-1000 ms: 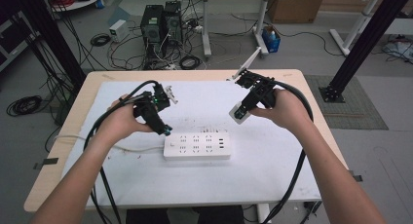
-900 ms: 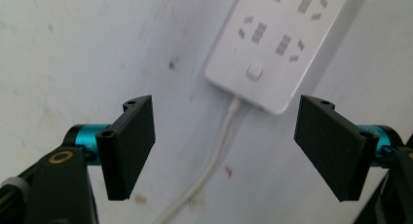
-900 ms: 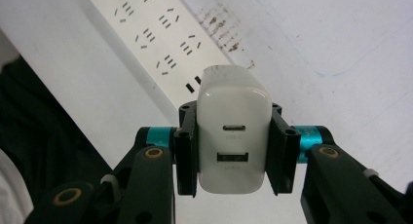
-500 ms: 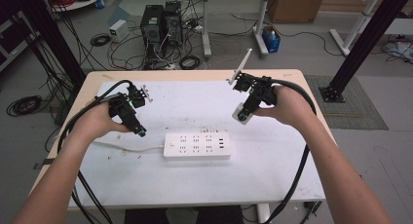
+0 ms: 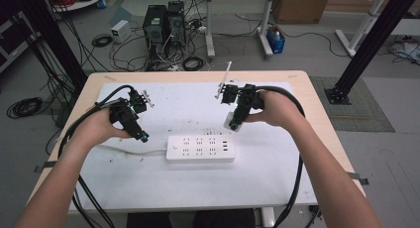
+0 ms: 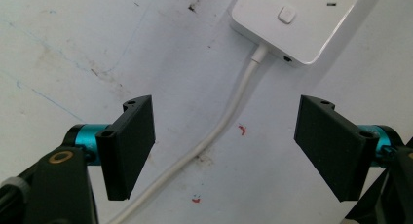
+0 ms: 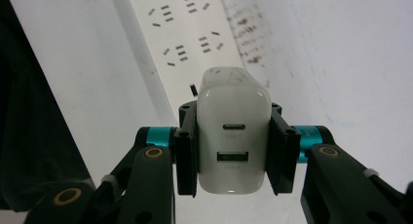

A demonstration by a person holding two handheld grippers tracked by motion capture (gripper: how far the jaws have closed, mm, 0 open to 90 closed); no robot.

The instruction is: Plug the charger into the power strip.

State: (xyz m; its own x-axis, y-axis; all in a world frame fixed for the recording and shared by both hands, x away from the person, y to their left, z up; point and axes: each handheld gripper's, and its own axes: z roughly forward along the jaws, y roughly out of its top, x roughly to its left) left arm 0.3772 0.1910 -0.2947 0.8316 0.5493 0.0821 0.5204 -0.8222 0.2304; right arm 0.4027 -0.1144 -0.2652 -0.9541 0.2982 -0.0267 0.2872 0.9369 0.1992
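**Left gripper backs off to the strip's cord; charger held above the sockets**

The right gripper (image 7: 233,151) has its jaws clamped on the two flat sides of a white USB charger (image 7: 234,146), whose port face looks back at the camera; in the high view that gripper (image 5: 236,120) hangs just beyond the far right part of the white power strip (image 5: 200,148), the charger apart from the sockets, not yet seated; whether its prongs line up with a socket I cannot tell. The left gripper (image 6: 225,146) stands wide open and holds nothing; the strip's white cord (image 6: 229,112) runs on the table between its jaws, untouched, and the strip's switch end (image 6: 292,19) lies ahead of it.

What has changed: a second ago the left gripper was close over the strip's far left edge; now it (image 5: 140,135) sits left of the strip, beside the cord's exit; the right gripper has edged slightly nearer the strip. In my judgement the strip is now unbraced, so pressing the charger in may slide it.

Room: the white mat (image 5: 277,188) is bare near and right of the strip; the table's (image 5: 317,99) right and near edges lie well apart from both grippers; trailing black cables (image 5: 297,178) hang over the near edge.
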